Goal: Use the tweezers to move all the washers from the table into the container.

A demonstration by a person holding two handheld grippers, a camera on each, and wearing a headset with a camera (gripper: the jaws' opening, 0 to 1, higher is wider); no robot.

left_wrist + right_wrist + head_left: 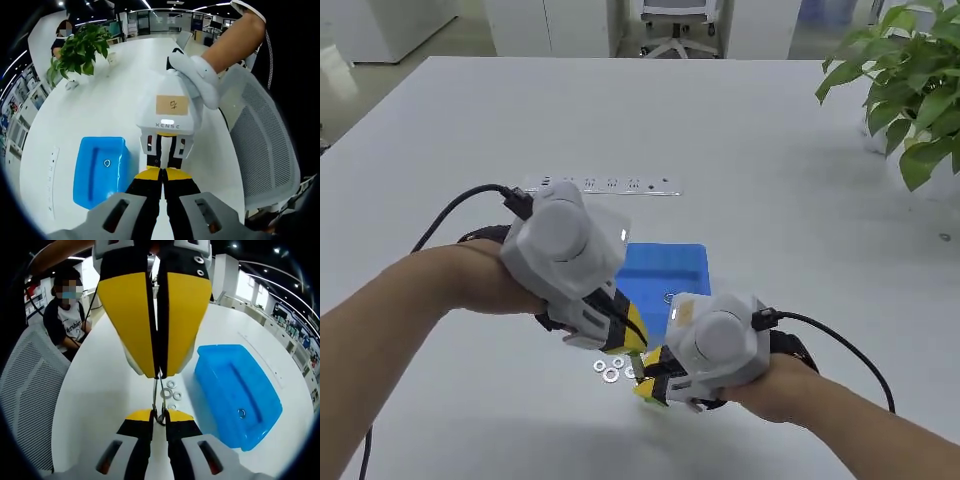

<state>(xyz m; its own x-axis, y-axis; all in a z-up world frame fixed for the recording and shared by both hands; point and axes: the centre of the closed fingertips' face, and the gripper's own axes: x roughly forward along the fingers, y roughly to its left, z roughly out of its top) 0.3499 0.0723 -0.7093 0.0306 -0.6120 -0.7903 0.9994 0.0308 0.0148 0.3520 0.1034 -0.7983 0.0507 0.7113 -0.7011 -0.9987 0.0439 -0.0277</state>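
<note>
Several washers (pixel 177 395) beside container (pixel 212 382); tweezers (pixel 155 391) pinched between left gripper (pixel 159 374), right gripper (pixel 160 416).

The white table (pixel 770 150) bears a blue container (pixel 665 268) just beyond the left gripper (pixel 630 343), washers (pixel 610 371) beside the right gripper (pixel 648 388), probably a power strip (pixel 600 186) further off

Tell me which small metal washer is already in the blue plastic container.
The lone silver washer on the floor of the blue plastic container; the other washers lie clustered on the white table outside it.
</note>
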